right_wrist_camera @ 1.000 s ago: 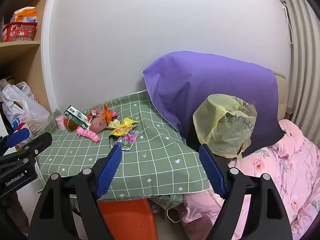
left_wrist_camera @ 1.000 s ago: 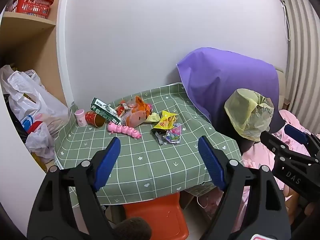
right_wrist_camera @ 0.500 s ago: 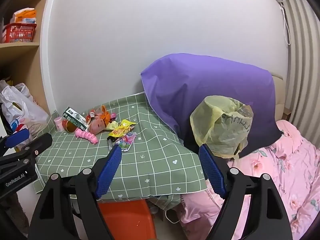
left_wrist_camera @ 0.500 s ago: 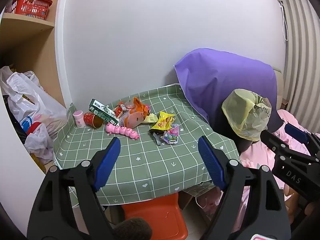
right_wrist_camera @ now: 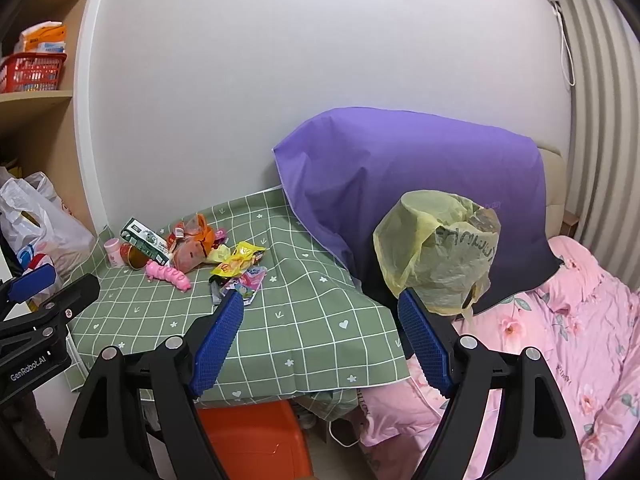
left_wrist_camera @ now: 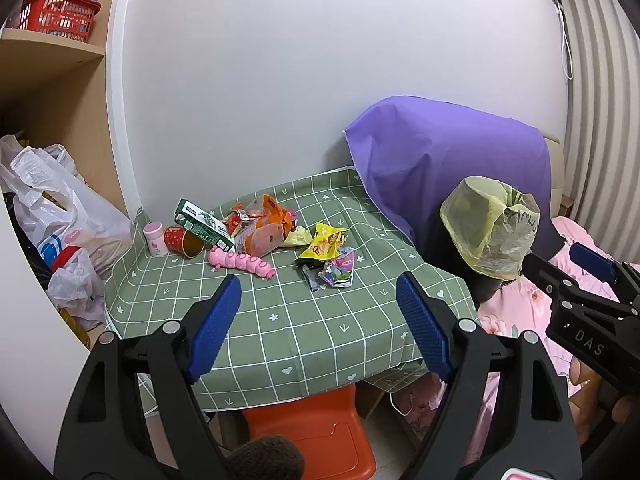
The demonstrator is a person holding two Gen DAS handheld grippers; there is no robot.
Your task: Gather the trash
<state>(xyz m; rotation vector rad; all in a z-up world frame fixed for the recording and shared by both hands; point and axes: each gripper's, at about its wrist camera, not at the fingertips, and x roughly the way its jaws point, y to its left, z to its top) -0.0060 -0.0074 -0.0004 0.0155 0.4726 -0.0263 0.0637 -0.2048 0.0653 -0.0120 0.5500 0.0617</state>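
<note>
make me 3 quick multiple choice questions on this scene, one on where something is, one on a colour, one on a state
1. Where does the pink toy lie?
A. on the green cloth, in front of the tipped red cup
B. on the pink bedding
C. on the shelf

2. What colour is the bag over the bin?
A. purple
B. yellow
C. white

3. How are the left gripper and right gripper?
A. both shut on wrappers
B. left open, right shut
C. both open, holding nothing

Answers:
1. A, the toy rests on the cloth just in front of the cup.
2. B, the bag is pale yellow against the purple sheet.
3. C, each pair of blue pads stands wide apart with only the table behind them.
</note>
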